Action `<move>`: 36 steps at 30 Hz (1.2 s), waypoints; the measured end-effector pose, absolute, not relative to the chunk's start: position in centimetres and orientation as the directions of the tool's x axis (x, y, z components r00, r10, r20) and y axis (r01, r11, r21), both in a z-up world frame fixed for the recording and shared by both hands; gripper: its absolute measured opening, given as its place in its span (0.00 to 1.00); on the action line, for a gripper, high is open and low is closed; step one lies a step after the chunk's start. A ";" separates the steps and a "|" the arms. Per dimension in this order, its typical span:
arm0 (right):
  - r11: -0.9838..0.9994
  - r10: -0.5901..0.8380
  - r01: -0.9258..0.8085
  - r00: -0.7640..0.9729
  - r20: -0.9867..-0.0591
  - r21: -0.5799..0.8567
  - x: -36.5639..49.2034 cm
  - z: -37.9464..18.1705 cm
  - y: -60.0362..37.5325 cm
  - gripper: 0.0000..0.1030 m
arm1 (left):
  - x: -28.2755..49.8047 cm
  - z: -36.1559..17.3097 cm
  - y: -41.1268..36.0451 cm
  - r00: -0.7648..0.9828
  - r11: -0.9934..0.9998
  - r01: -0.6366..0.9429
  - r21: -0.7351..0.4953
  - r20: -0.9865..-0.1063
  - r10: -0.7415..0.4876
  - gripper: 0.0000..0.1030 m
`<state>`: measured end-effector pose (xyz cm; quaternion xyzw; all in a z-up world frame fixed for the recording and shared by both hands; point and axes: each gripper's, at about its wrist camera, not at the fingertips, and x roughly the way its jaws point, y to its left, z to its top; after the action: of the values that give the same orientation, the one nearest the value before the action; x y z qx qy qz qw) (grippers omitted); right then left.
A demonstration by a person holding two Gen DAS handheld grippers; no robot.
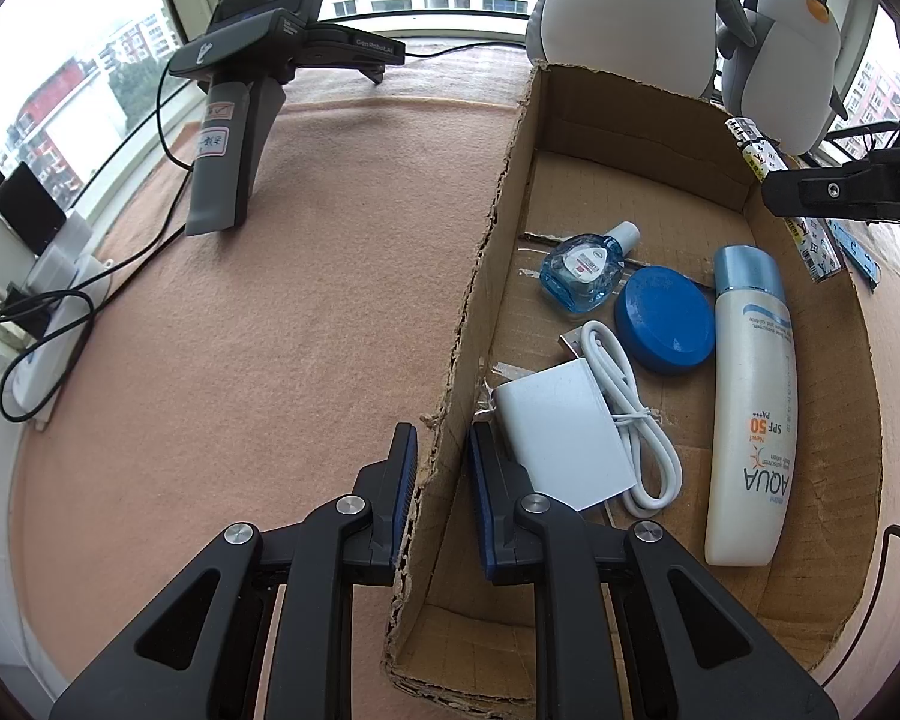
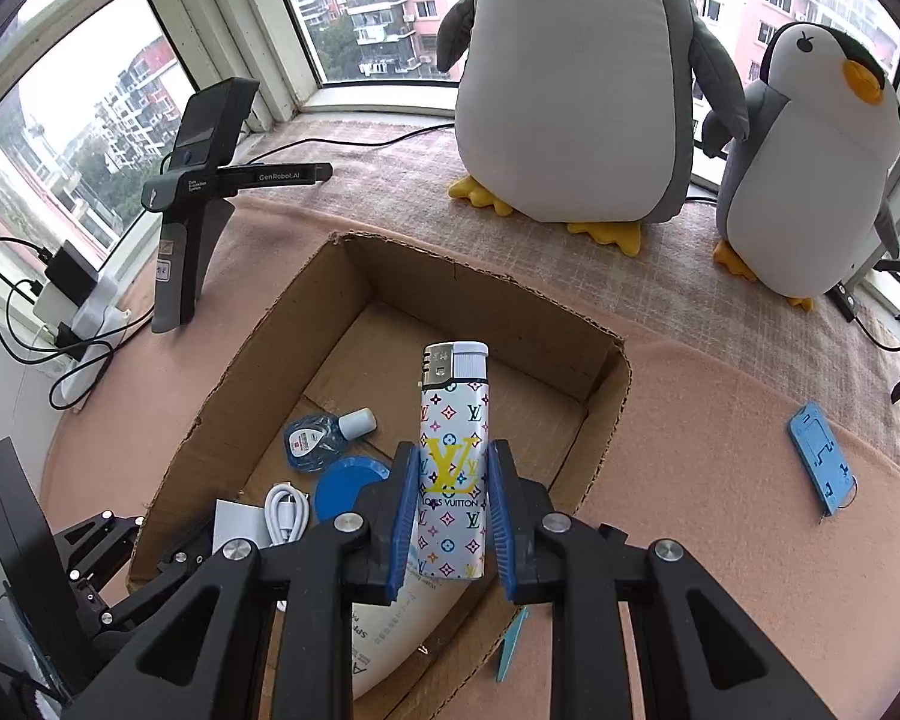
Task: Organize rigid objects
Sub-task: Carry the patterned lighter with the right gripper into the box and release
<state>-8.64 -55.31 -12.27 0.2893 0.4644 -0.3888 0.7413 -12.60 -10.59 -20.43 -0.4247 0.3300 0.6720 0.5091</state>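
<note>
The right gripper (image 2: 450, 516) has its blue-padded jaws clenched on a tall white lighter (image 2: 453, 462) printed with coloured monogram marks and a yellow logo, its silver and white head standing upright above the pads; it hangs over the open brown cardboard box (image 2: 606, 414). The left gripper (image 1: 441, 492) has its jaws clamped on the torn left wall of that same cardboard box (image 1: 486, 276), one pad outside the wall and one inside, the cardboard pinched between them. Just inside the wall beside the inner pad lies a white square charger block (image 1: 561, 438), with a coiled white cable (image 1: 636, 420) touching its right edge. Beyond these on the box floor sit a round blue lid (image 1: 666, 318) and a small clear-blue bottle with a white cap (image 1: 582, 267), lying close together. Along the right side of the box lies a long white sunscreen bottle with a pale blue cap (image 1: 750, 402), its cap end pointing toward the far wall. The box rests on a counter covered in a peach-pink felt cloth (image 1: 282, 276). Out on the cloth to the right of the box, well apart from it, lies a flat light-blue plastic piece (image 2: 822, 462). To the left stands a grey handheld device on its handle (image 2: 192, 204), with black cables and a white power strip (image 2: 93, 324) near the window edge. At the back, two grey and white plush penguins (image 2: 576, 78) with yellow feet stand against the window, the smaller one to the right.
</note>
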 end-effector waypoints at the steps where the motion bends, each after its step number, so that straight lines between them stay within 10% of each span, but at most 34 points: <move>1: 0.532 -0.307 0.844 0.265 -0.914 0.066 -8.6 -12.4 -55.4 0.20 | -12.6 -20.4 -10.6 -0.120 -0.262 -0.965 0.011 -0.907 0.404 0.15; 7: 0.546 -0.314 0.835 0.278 -0.908 0.067 -8.5 -12.3 -55.2 0.25 | -12.6 -20.4 -10.6 -0.112 -0.244 -0.970 0.010 -0.907 0.407 0.15; 9: 0.549 -0.323 0.832 0.299 -0.898 0.080 -8.6 -11.9 -55.1 0.56 | -12.6 -20.4 -10.6 -0.111 -0.241 -0.970 0.011 -0.907 0.407 0.15; 11: 0.554 -0.346 0.828 0.326 -0.880 0.090 -8.8 -11.4 -54.8 0.66 | -12.6 -20.4 -10.6 -0.110 -0.239 -0.971 0.011 -0.907 0.407 0.15; 36: 0.440 -0.389 0.895 0.267 -0.882 0.077 -19.7 -10.7 -56.6 0.66 | -12.6 -20.3 -10.5 -0.059 -0.115 -0.993 0.012 -0.907 0.418 0.16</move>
<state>-19.66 -56.56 -10.73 0.3006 0.4204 -0.4356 0.7370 -12.63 -10.45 -20.32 -0.3980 0.3614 0.6316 0.5586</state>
